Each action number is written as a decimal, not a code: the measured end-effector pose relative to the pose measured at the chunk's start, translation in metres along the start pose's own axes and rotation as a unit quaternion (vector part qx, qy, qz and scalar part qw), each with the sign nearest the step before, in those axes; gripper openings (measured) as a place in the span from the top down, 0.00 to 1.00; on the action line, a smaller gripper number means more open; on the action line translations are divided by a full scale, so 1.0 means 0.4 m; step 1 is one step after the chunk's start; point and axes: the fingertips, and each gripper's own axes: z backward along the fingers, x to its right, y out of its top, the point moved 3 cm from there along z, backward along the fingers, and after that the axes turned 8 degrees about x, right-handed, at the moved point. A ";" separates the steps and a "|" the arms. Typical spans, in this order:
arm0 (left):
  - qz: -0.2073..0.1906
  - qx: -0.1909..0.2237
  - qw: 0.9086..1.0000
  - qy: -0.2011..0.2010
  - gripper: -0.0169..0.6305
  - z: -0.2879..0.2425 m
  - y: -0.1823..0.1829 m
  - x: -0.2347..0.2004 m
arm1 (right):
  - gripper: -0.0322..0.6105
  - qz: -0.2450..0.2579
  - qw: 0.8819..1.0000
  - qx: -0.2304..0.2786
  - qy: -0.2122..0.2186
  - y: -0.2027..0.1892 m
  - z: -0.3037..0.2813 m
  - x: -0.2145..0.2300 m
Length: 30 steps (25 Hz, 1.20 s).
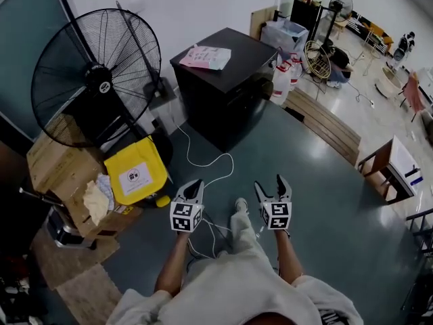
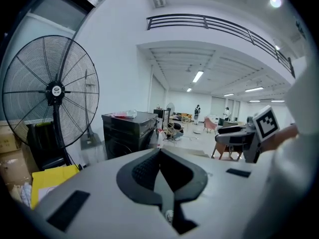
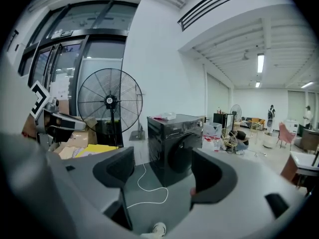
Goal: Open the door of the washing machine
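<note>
Though visible, w/m door (image 3: pixel 182 152) (dk) faint.

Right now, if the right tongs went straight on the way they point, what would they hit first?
Probably the front of the washing machine, some way off; a white cable lies low before it.

Head view looks steeply down; both gripper views face level toward the washing machine (image 3: pixel 174 143) (and fan (image 3: pixel 109 101)), well off.
</note>
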 end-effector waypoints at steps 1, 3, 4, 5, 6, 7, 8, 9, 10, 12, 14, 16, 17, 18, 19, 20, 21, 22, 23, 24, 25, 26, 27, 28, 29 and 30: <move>-0.001 0.000 1.000 0.002 0.96 -0.025 0.005 -0.006 | 0.41 -0.001 1.000 -0.001 0.002 0.000 -0.025 0.015; -0.003 -0.001 1.000 0.010 0.96 -0.077 0.019 -0.021 | 0.41 -0.005 1.000 -0.002 0.008 0.003 -0.079 0.044; -0.004 -0.001 1.000 0.015 0.96 -0.102 0.026 -0.028 | 0.41 -0.006 1.000 -0.002 0.010 0.005 -0.106 0.059; -0.005 -0.002 1.000 0.018 0.96 -0.128 0.032 -0.036 | 0.41 -0.006 1.000 -0.001 0.011 0.008 -0.133 0.076; -0.006 -0.003 1.000 0.021 0.96 -0.155 0.040 -0.044 | 0.41 -0.007 1.000 0.000 0.012 0.013 -0.162 0.094; -0.005 -0.005 1.000 0.024 0.96 -0.184 0.047 -0.051 | 0.41 -0.007 1.000 0.001 0.013 0.017 -0.192 0.113; -0.004 -0.006 1.000 0.028 0.96 -0.212 0.055 -0.058 | 0.41 -0.008 1.000 0.000 0.016 0.023 -0.222 0.132; -0.002 -0.007 0.999 0.031 0.96 -0.242 0.064 -0.066 | 0.41 -0.010 1.000 -0.002 0.019 0.029 -0.254 0.151; 0.000 -0.008 0.999 0.035 0.96 -0.270 0.075 -0.073 | 0.41 -0.011 1.000 -0.004 0.024 0.036 -0.286 0.168; 0.002 -0.010 0.999 0.043 0.96 -0.326 0.095 -0.091 | 0.41 -0.011 0.999 -0.007 0.032 0.050 -0.349 0.200; 0.004 -0.014 0.999 0.052 0.96 -0.382 0.109 -0.111 | 0.41 -0.008 0.999 -0.007 0.038 0.062 -0.410 0.231; 0.006 -0.016 0.998 0.059 0.96 -0.438 0.128 -0.122 | 0.41 -0.008 0.999 -0.009 0.044 0.073 -0.465 0.266; 0.006 -0.015 0.998 0.062 0.96 -0.467 0.138 -0.125 | 0.41 -0.007 0.999 -0.009 0.046 0.078 -0.491 0.286; 0.006 -0.015 0.998 0.064 0.96 -0.495 0.148 -0.129 | 0.41 -0.007 0.999 -0.009 0.048 0.081 -0.518 0.305; 0.006 -0.015 0.998 0.066 0.96 -0.522 0.157 -0.135 | 0.41 -0.006 0.999 -0.010 0.050 0.085 -0.546 0.321; 0.007 -0.015 0.997 0.069 0.96 -0.547 0.164 -0.141 | 0.41 -0.006 0.999 -0.011 0.053 0.088 -0.573 0.335; 0.008 -0.016 0.997 0.072 0.96 -0.569 0.168 -0.148 | 0.41 -0.006 0.998 -0.012 0.056 0.090 -0.597 0.346; 0.009 -0.018 0.997 0.075 0.96 -0.589 0.170 -0.154 | 0.41 -0.006 0.998 -0.014 0.059 0.091 -0.619 0.356; 0.009 -0.020 0.997 0.078 0.96 -0.606 0.170 -0.158 | 0.41 -0.006 0.998 -0.016 0.061 0.091 -0.638 0.364; 0.010 -0.022 0.997 0.079 0.96 -0.622 0.168 -0.161 | 0.41 -0.007 0.998 -0.018 0.064 0.090 -0.654 0.371; 0.009 -0.025 0.996 0.081 0.96 -0.636 0.167 -0.163 | 0.42 -0.007 0.998 -0.019 0.067 0.088 -0.669 0.378; 0.009 -0.027 0.996 0.082 0.96 -0.651 0.166 -0.166 | 0.42 -0.008 0.997 -0.020 0.070 0.087 -0.685 0.383; 0.009 -0.028 0.996 0.082 0.96 -0.665 0.167 -0.169 | 0.42 -0.008 0.997 -0.021 0.073 0.087 -0.702 0.386; 0.010 -0.028 0.996 0.083 0.96 -0.678 0.168 -0.173 | 0.42 -0.008 0.997 -0.022 0.077 0.087 -0.717 0.388; 0.010 -0.029 0.996 0.084 0.96 -0.690 0.169 -0.176 | 0.42 -0.008 0.997 -0.024 0.080 0.087 -0.731 0.388; 0.010 -0.031 0.996 0.085 0.96 -0.700 0.170 -0.180 | 0.42 -0.009 0.996 -0.025 0.082 0.085 -0.743 0.388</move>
